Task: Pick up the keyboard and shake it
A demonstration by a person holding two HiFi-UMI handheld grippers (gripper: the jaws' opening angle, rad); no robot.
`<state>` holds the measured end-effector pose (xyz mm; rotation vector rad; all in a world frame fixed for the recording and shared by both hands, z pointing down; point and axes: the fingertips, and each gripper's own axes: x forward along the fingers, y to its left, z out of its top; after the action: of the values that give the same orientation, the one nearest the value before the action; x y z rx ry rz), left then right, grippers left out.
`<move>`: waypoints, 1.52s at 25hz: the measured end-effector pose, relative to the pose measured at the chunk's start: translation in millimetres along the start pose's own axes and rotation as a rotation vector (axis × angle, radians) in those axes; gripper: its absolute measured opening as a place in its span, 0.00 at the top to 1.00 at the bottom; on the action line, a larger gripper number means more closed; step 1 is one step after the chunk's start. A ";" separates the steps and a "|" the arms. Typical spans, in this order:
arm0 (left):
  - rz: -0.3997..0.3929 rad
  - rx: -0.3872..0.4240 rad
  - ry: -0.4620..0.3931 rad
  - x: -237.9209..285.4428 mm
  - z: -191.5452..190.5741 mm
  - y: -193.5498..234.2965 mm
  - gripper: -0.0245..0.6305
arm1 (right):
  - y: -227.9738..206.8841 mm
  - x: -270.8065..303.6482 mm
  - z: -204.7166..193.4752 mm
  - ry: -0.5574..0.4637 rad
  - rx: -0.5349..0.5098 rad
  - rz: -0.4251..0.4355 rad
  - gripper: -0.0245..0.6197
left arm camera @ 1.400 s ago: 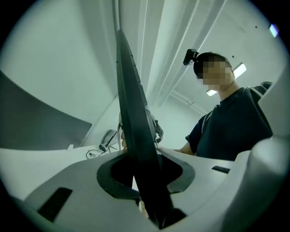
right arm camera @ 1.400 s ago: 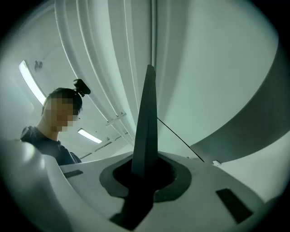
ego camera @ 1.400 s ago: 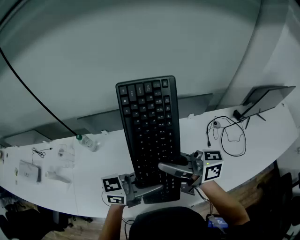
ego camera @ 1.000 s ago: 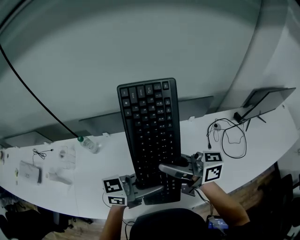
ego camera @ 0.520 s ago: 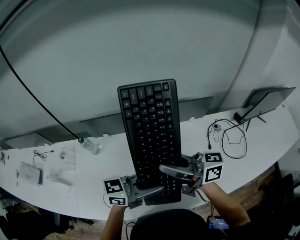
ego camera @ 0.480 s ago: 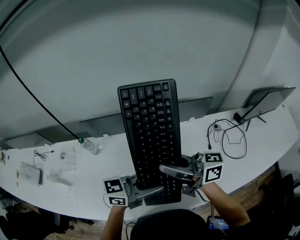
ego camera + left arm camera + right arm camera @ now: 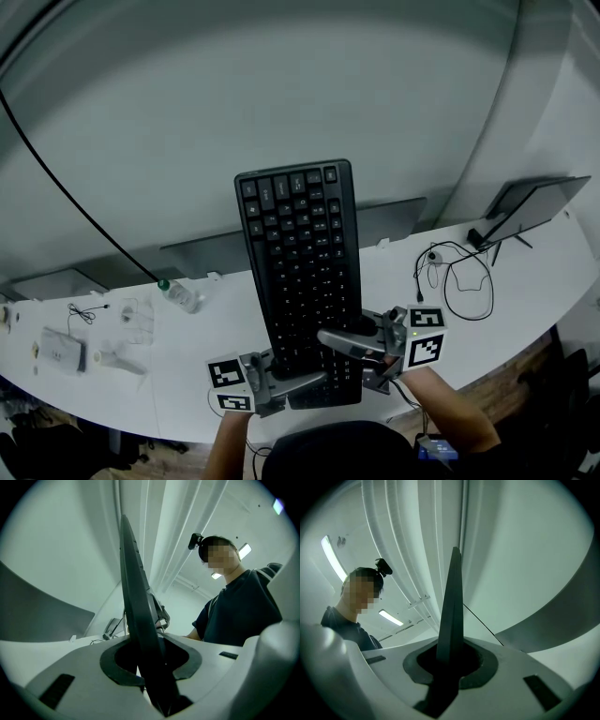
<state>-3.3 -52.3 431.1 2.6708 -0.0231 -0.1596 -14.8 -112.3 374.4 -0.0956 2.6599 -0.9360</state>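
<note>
One unmoved keyboard; two grippers

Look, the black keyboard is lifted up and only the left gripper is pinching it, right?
Not only the left. The right gripper pinches the lifted black keyboard too, beside the left gripper at its near end. The right gripper view shows those jaws shut on the keyboard's edge.

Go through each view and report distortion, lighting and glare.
Head view: strong fisheye bows the desk into an arc; the light is flat and dim, and the keyboard is sharp. Left gripper view: round black vignette, with the keyboard edge-on as a dark silhouette. Right gripper view: same vignette, with the ceiling strip light blown out.
</note>
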 end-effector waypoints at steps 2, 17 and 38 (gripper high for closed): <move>-0.002 0.005 -0.012 -0.5 1.7 1.1 0.78 | -0.3 -0.2 2.0 0.007 -0.008 -0.002 0.85; 0.170 0.144 -0.032 -39.9 8.9 15.6 0.69 | 9.9 -4.1 11.2 0.082 -0.224 -0.087 0.85; 0.568 0.591 0.210 -64.7 71.6 49.2 0.58 | -44.6 -10.4 27.8 0.435 -0.629 -0.518 0.85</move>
<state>-75.4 -125.5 396.7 3.1035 -0.8716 0.3637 2.0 -162.2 384.5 -0.8397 3.3212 -0.1997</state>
